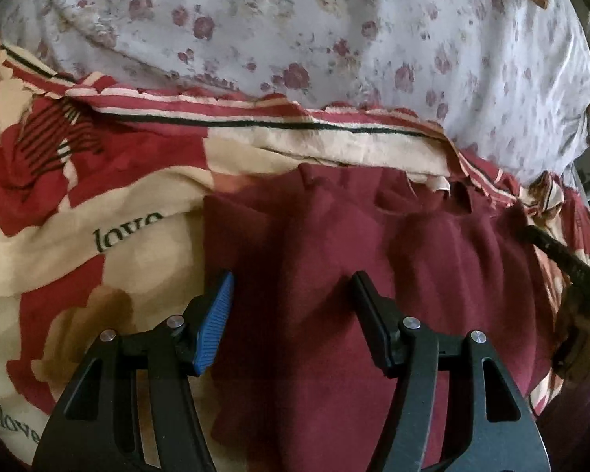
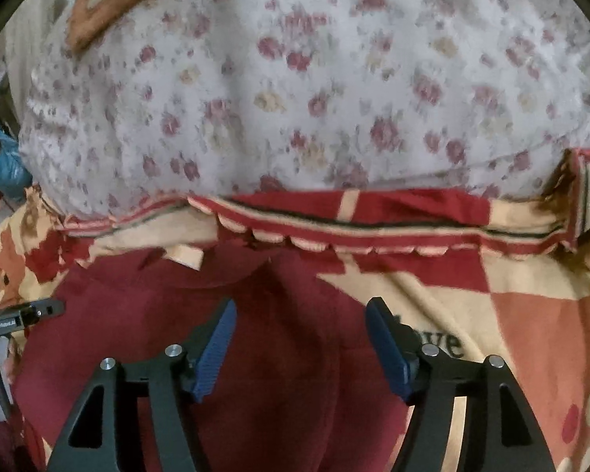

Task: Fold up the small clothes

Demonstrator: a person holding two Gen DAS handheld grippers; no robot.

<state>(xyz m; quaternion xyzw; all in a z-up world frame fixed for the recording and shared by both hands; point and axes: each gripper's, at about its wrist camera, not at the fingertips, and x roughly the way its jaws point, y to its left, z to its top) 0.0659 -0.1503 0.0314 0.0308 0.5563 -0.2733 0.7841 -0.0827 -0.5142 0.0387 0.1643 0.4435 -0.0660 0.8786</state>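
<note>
Two bed covers fill our views: a floral sheet (image 1: 334,39) beyond, a red-and-cream "love" blanket (image 1: 78,204) nearer. On the blanket lies the maroon garment (image 1: 334,255), under both tools. Our left gripper (image 1: 293,287) and right gripper (image 2: 301,314) are spread wide, holding nothing.
</note>
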